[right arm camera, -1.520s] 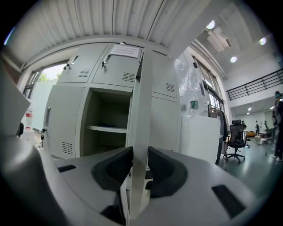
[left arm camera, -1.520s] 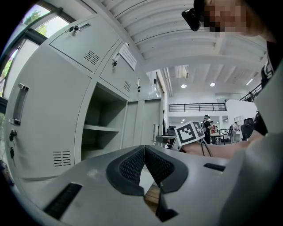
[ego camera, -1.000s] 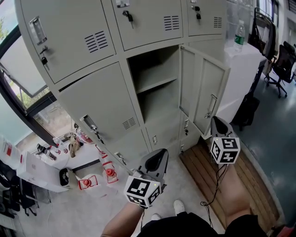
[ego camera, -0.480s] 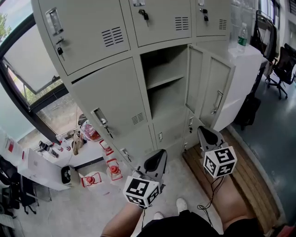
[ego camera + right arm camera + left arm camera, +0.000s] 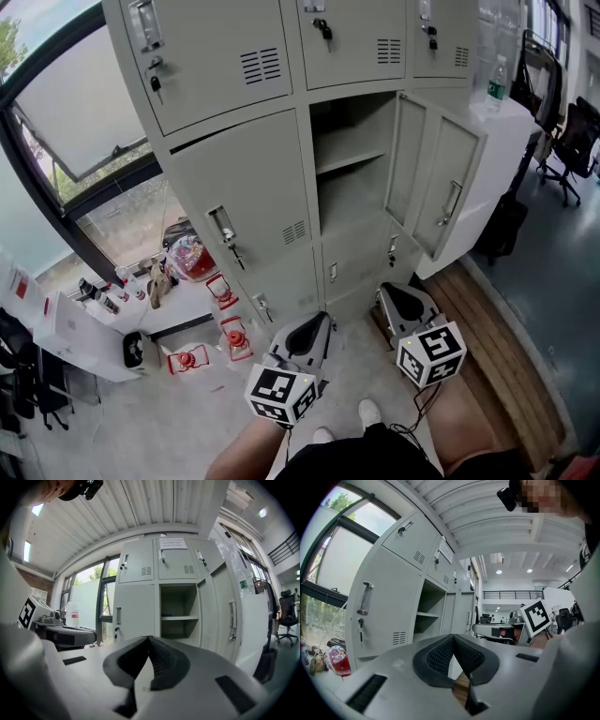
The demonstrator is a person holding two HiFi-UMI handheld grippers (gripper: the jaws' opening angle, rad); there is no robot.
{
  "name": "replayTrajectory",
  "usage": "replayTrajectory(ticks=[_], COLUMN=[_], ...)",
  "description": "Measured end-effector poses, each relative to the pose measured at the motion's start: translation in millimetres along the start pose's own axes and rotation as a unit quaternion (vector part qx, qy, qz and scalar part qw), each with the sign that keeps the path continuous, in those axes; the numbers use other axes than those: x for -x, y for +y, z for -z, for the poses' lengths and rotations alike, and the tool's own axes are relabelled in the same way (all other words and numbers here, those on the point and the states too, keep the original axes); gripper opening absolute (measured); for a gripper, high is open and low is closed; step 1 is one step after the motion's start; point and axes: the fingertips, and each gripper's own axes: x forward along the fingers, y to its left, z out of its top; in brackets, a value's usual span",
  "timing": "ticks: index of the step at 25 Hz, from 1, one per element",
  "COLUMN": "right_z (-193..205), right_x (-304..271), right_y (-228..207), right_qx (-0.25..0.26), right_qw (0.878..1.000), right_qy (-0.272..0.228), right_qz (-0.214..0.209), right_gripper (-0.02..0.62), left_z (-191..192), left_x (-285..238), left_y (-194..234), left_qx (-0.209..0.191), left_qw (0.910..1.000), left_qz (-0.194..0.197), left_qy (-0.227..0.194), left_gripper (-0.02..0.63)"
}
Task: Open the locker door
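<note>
Locker bank (image 5: 234, 178) seen from above, with one door (image 5: 452, 183) in the middle row standing open. The door is swung outward at the right edge of its compartment (image 5: 352, 192), well clear of the frame, and a metal handle (image 5: 453, 203) shows on it. Inside the compartment a single shelf (image 5: 349, 161) crosses at mid-height; nothing can be seen on it. The neighbouring doors are closed, and a key (image 5: 232, 249) hangs from the lock of the door to the left.

The left gripper (image 5: 314, 326) and the right gripper (image 5: 396, 295) are held low in front of the lockers, side by side and apart from each other. Both point towards the bank, and neither touches the door or its handle. In the left gripper view the left gripper (image 5: 453, 641) has its dark ribbed pads meeting at the tips, with nothing between them. In the right gripper view the right gripper (image 5: 148, 641) is likewise closed tight and empty, with the open compartment and door in front of it.

To the right of the lockers stands a white cabinet (image 5: 516, 127) with a plastic bottle (image 5: 498, 78) on top. A wooden platform (image 5: 502, 333) lies on the floor at its foot. Small red objects (image 5: 234, 336) sit on the floor to the left, below a window (image 5: 80, 117).
</note>
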Motion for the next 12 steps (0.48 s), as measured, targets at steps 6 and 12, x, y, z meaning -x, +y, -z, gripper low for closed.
replayTrajectory(ticks=[6, 12], right_z=[9.7, 15.5], right_x=[4.0, 10.6], right_y=[34.0, 56.0], right_qx=[0.006, 0.0], right_qw=[1.0, 1.0], right_qy=[0.006, 0.005], right_qz=[-0.01, -0.013], right_gripper=[0.054, 0.054], left_z=[6.7, 10.5], left_x=[20.0, 33.5], left_y=[6.3, 9.3], left_qx=[-0.001, -0.002], left_qw=[1.0, 0.9999], left_qz=[0.004, 0.01], left_qy=[0.006, 0.006], left_gripper=[0.017, 0.017])
